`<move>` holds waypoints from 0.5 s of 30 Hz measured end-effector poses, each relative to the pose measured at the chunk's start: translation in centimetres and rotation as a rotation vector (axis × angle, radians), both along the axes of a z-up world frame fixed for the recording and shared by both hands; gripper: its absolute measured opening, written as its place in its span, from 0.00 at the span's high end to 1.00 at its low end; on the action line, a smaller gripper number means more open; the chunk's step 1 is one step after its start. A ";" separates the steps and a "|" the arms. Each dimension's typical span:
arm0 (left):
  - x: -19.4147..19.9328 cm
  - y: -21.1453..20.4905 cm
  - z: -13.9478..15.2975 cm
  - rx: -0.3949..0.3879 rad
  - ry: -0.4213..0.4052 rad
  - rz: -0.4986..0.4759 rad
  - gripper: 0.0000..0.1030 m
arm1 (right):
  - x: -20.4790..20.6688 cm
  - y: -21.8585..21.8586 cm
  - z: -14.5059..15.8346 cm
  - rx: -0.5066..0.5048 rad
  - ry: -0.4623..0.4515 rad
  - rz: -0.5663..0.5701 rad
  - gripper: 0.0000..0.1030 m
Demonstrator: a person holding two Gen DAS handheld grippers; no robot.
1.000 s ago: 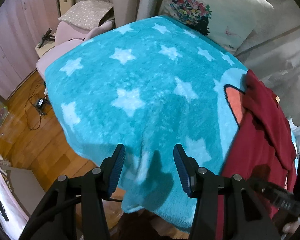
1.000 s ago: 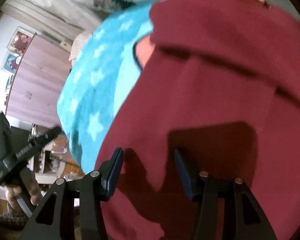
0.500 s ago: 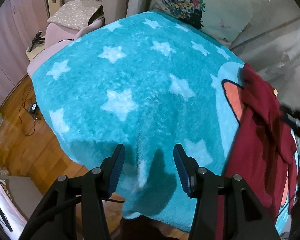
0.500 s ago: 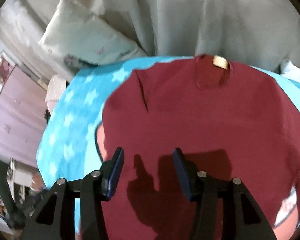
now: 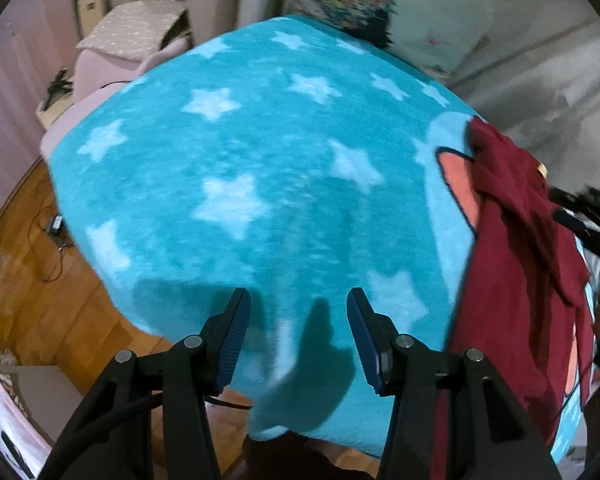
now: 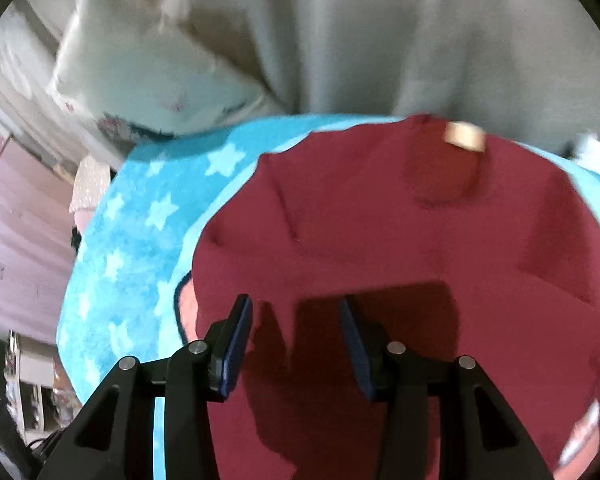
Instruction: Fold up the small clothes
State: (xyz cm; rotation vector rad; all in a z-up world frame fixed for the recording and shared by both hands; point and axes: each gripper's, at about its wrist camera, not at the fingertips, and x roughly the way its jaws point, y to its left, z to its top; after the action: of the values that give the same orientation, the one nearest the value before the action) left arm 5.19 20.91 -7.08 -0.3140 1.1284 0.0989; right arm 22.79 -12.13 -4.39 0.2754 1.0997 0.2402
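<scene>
A dark red garment (image 6: 400, 240) lies spread on a turquoise star blanket (image 5: 260, 168), its neck label (image 6: 464, 136) at the far end. In the left wrist view the red garment (image 5: 516, 264) lies at the right, partly bunched. My right gripper (image 6: 296, 316) is open and empty, hovering over the garment's near part. My left gripper (image 5: 298, 308) is open and empty above the blanket's near edge, left of the garment.
A floral pillow (image 5: 380, 4) and grey curtain (image 6: 380, 32) stand behind the blanket. Wooden floor (image 5: 32, 280) with cables lies to the left, below the blanket's edge. A pink chair with a cushion (image 5: 132, 32) stands at the far left.
The right gripper has swung from a close, tilted view of the garment to a level one that shows the collar. The left gripper has drifted slightly; both stay open.
</scene>
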 end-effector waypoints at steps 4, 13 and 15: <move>1.0 -3.0 0.1 -0.011 -0.006 -0.082 0.52 | -6.1 -7.9 1.1 0.028 0.000 -0.177 0.53; -0.3 -10.4 1.9 0.010 -0.032 -0.160 0.47 | -29.6 -34.0 -1.2 0.047 0.093 -0.932 0.51; -0.6 -12.0 2.2 0.017 -0.036 -0.174 0.46 | -33.3 -37.4 -2.3 0.078 0.091 -1.053 0.51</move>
State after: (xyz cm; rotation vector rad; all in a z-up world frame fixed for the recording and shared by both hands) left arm 4.59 8.87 -4.86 -0.2008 1.1136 -0.0503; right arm -10.53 -49.55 -6.67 0.8940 0.9064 -0.6736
